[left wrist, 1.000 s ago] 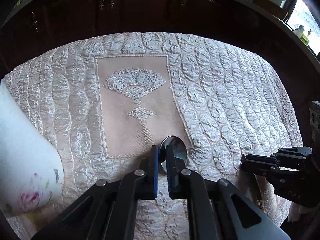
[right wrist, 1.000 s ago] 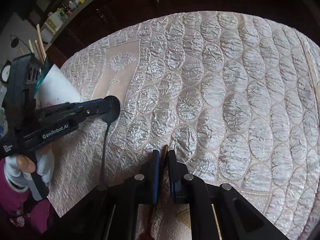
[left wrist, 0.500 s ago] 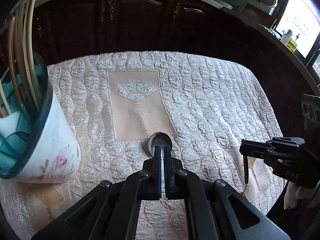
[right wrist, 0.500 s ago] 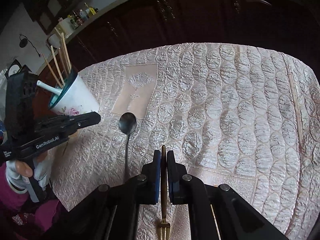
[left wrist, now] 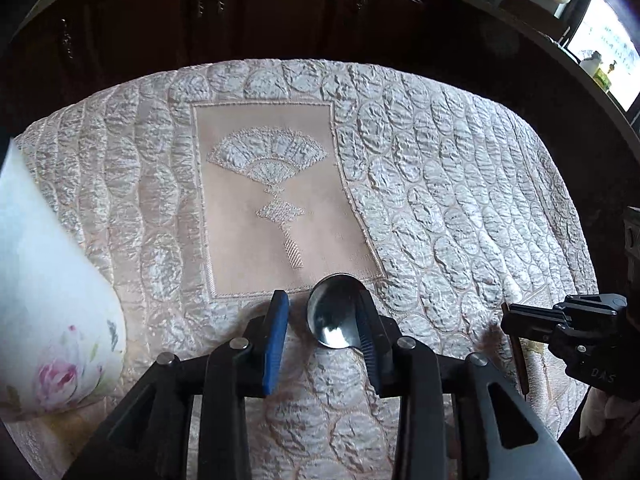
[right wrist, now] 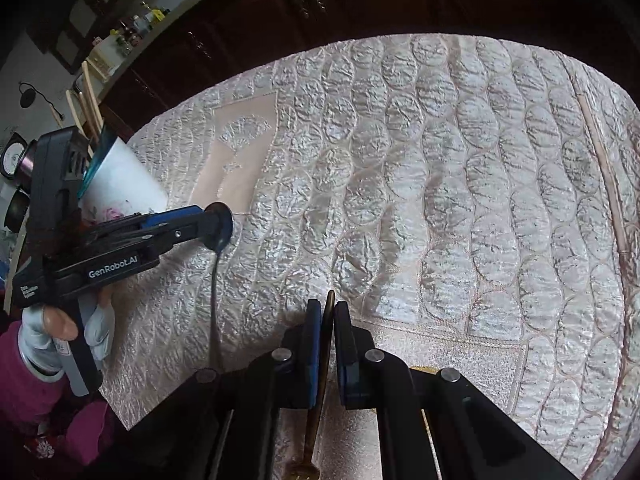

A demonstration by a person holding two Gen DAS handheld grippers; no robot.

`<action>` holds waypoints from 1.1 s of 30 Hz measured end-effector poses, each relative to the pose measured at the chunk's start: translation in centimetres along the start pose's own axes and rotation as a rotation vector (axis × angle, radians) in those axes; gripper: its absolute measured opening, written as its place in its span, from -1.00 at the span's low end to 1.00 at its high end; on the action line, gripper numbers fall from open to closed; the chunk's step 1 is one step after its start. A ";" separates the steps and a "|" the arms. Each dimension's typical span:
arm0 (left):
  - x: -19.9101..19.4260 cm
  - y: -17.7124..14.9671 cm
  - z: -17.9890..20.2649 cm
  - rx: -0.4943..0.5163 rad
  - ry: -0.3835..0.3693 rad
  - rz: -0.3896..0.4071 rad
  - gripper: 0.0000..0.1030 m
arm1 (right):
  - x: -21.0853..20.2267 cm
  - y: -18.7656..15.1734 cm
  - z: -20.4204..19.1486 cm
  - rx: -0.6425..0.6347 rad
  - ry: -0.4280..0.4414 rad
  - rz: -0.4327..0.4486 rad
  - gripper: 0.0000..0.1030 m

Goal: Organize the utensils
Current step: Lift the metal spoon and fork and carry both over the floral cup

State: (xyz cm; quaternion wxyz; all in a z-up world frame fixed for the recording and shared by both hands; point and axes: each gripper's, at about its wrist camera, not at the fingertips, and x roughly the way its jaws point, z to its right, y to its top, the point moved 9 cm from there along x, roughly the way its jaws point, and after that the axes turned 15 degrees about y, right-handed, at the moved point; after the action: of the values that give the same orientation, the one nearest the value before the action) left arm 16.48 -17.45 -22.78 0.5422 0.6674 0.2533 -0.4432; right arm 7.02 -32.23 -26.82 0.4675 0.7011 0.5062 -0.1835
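Left wrist: spoon [left wrist: 334, 312] between fingers [left wrist: 276, 328] (opening)

Both wrist fisheyes look steeply down along own tongs, close over quilted tablecloth [left wrist: 440, 168]. Shared: fan panel [right wrist: 240, 148], cup [left wrist: 48, 280], each other's gripper at frame edge.

I see a glossy metal spoon [left wrist: 334, 312] on a shiny, crinkled quilted cloth [left wrist: 440, 184] with a smoother embroidered panel [left wrist: 276, 200]. My jaws look matt black plastic with blue pads; the flowered cup [left wrist: 52, 320] looks glazed ceramic.
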 end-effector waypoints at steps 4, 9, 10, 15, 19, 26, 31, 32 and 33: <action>1.4 0.2 1.2 0.016 0.005 0.002 -0.33 | 0.5 -0.2 0.6 0.016 0.017 -0.016 -0.84; 1.4 0.3 1.7 0.062 0.007 0.015 -0.74 | 0.9 -0.5 0.9 0.036 0.045 -0.009 -0.84; 1.1 0.3 1.8 0.069 0.008 0.022 -0.79 | 0.9 -0.6 0.9 0.038 0.047 -0.008 -0.84; -0.4 0.7 2.1 0.077 0.013 0.050 -0.93 | 0.5 -0.4 0.2 0.034 0.049 0.004 -0.85; -2.5 0.8 2.4 0.072 0.010 0.076 -0.94 | -1.1 0.4 -1.0 0.016 0.055 0.035 -0.85; -7.4 1.1 2.2 0.041 0.004 0.147 -0.96 | -4.5 1.4 -3.6 -0.033 0.062 0.095 -0.85; -11.1 0.7 0.7 0.009 0.006 0.193 -0.96 | -6.7 1.6 -5.4 -0.052 0.078 0.146 -0.85; -11.8 0.7 0.1 0.002 0.008 0.202 -0.96 | -7.1 1.7 -5.8 -0.059 0.076 0.153 -0.85; -12.2 0.9 -0.5 -0.003 0.009 0.209 -0.96 | -7.3 1.7 -6.1 -0.063 0.077 0.157 -0.85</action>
State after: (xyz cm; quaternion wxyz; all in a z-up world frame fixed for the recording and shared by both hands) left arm 11.52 -15.52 -11.80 0.5853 0.6915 0.1854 -0.3808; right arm 4.17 -31.14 -17.68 0.4824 0.7301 0.4728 -0.1030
